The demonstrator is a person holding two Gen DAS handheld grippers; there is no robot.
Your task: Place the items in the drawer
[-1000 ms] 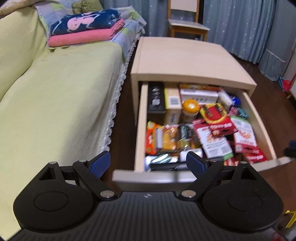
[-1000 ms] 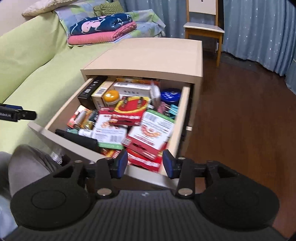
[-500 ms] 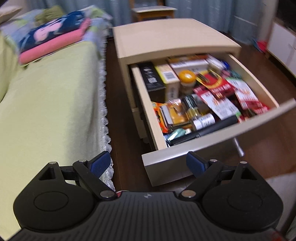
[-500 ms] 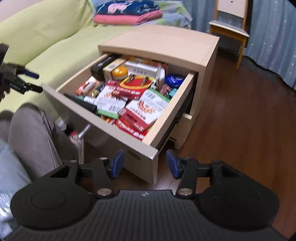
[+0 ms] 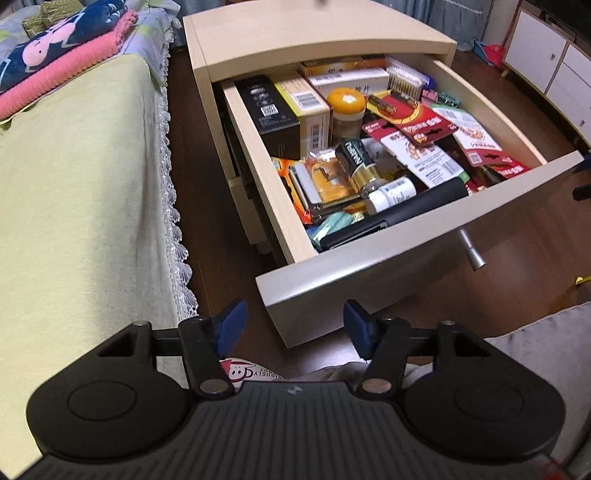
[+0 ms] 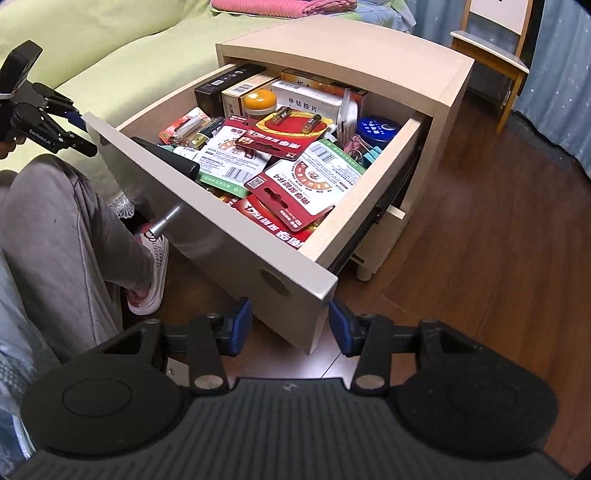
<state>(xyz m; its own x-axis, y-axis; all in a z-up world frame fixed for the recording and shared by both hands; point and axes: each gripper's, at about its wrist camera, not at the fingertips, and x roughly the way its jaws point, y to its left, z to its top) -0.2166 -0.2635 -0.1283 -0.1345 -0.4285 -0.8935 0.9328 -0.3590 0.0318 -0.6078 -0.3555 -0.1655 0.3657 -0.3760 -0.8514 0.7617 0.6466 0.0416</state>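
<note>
The drawer stood pulled far out of the pale wooden nightstand, packed to the brim. Along its back sat a black box, a yellow carton, and a jar with an orange lid; toward the front lay red battery cards, a fat black-and-gold battery, a small white bottle and a black tube resting just behind the front panel. A blue tin sat in the far corner by some binder clips. The left gripper hovered low before the drawer's front corner, its blue-padded jaws spread wide and holding nothing. The right gripper hung at the other front corner, jaws also apart and empty, with the panel's edge just beyond them. A green-covered bed ran beside the nightstand, and a person's grey trouser leg and slipper showed below the drawer's metal handle.
</note>
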